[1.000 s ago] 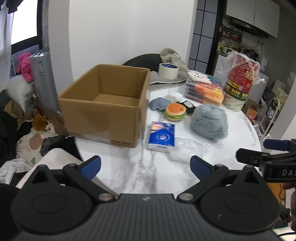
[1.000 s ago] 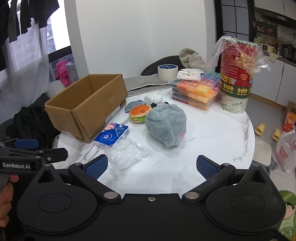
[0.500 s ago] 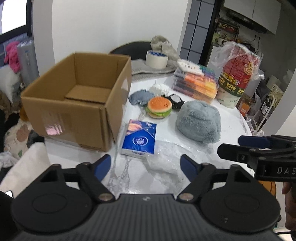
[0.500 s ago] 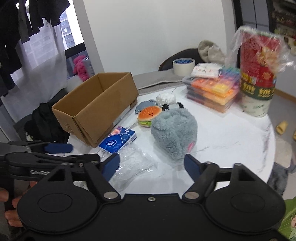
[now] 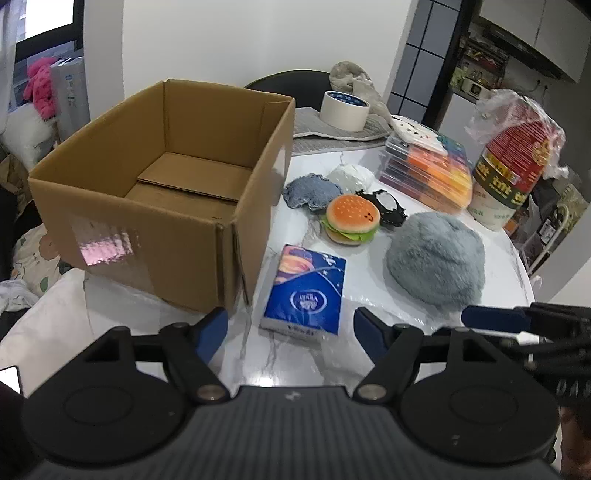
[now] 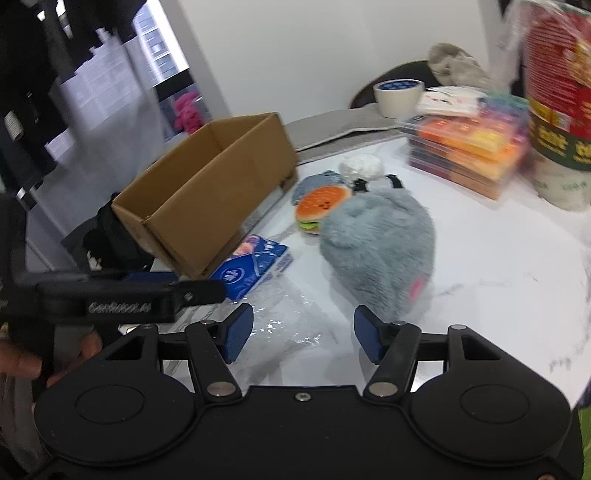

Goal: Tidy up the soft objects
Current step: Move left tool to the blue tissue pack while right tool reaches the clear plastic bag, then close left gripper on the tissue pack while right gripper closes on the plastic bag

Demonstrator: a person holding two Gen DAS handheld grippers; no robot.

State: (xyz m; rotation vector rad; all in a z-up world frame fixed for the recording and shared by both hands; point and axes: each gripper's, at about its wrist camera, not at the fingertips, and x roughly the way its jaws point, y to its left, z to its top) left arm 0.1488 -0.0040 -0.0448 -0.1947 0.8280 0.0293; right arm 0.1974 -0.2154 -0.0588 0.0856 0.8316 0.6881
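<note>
Approach step: left hand-held gripper [image 5: 290,328] and right hand-held gripper [image 6: 303,334], jaws partly narrowed after just closing, empty. Tissue pack [image 5: 304,293] and grey plush [image 5: 436,258] beside empty cardboard box [image 5: 159,192]. Next: straddle, squeeze gently.

Home dining corner: marble table [image 5: 491,258], kitchen cabinets [image 5: 535,33], hanging laundry [image 6: 48,55].

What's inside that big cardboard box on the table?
Nothing that shows: the cardboard box is open at the top, and only its bare folded bottom flaps can be seen. The strip of floor just behind its near wall is hidden, so something small and flat there cannot be ruled out.
</note>
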